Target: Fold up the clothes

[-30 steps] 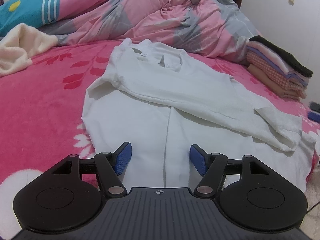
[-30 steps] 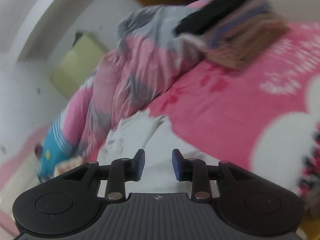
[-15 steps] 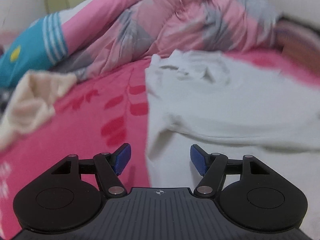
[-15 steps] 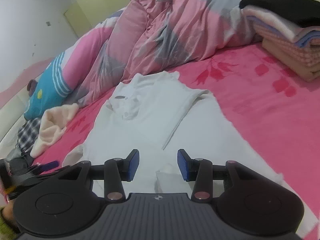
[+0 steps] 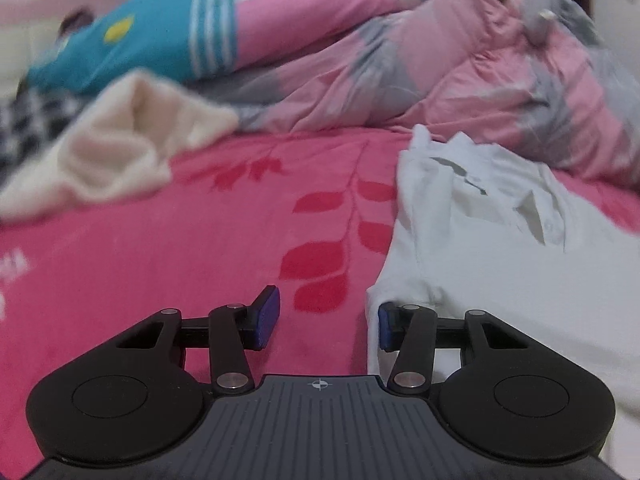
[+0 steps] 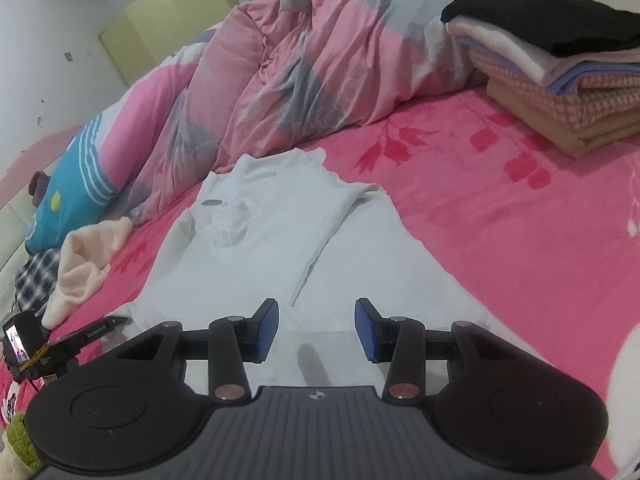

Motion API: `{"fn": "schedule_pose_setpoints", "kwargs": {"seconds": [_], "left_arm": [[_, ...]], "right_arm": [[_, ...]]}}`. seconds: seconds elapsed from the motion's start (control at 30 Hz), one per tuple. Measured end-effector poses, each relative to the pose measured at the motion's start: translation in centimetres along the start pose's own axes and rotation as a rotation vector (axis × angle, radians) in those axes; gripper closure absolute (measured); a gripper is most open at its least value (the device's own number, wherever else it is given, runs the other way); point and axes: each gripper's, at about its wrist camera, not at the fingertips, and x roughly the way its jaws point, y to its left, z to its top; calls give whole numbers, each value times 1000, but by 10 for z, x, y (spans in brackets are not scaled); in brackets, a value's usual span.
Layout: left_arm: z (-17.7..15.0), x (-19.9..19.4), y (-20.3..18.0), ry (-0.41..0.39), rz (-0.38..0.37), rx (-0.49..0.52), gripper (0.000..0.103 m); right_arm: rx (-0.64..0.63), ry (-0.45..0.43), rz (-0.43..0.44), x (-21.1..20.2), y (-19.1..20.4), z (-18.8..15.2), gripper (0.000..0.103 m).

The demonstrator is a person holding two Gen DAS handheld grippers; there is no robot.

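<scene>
A white collared shirt (image 6: 280,240) lies flat on the pink bed sheet (image 5: 160,260), with one sleeve folded across its front. My left gripper (image 5: 326,320) hovers low at the shirt's (image 5: 500,248) left side edge. Its jaws are closing, and the shirt's edge lies just inside the right pad (image 5: 385,326) with pink sheet filling the rest of the gap. The pads do not press on anything. My right gripper (image 6: 317,328) is open above the shirt's lower part, with nothing between its pads. A left gripper finger (image 6: 100,326) shows at the shirt's left edge in the right wrist view.
A stack of folded clothes (image 6: 560,80) stands at the far right of the bed. A crumpled pink and grey duvet (image 6: 320,80) fills the back. A cream garment (image 5: 120,152), a checked cloth (image 6: 36,280) and a blue and pink plush (image 5: 160,32) lie to the left.
The left gripper has swung left from over the shirt's middle to its left edge, and its jaws have narrowed. The right gripper turned from the folded stack toward the shirt and widened slightly.
</scene>
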Motion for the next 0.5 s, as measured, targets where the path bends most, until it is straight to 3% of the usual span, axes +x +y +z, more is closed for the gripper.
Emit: {"fn": "schedule_pose_setpoints", "kwargs": {"seconds": [0.1,0.23,0.37,0.5], "left_arm": [[-1,5,11,45,-37,-109,53],[-4,5,10,29,-42,-104,51],[-6,5,8,19,-47,-86,46],[-9,5,7,5,-61,-76,41]], "right_arm": [[2,-3,2,-2,0,-2,58],[-18,8,23,1,8,10,58],[-58,46,164,24,44,43,58],[-72,178,355,99,98,78,58]]}}
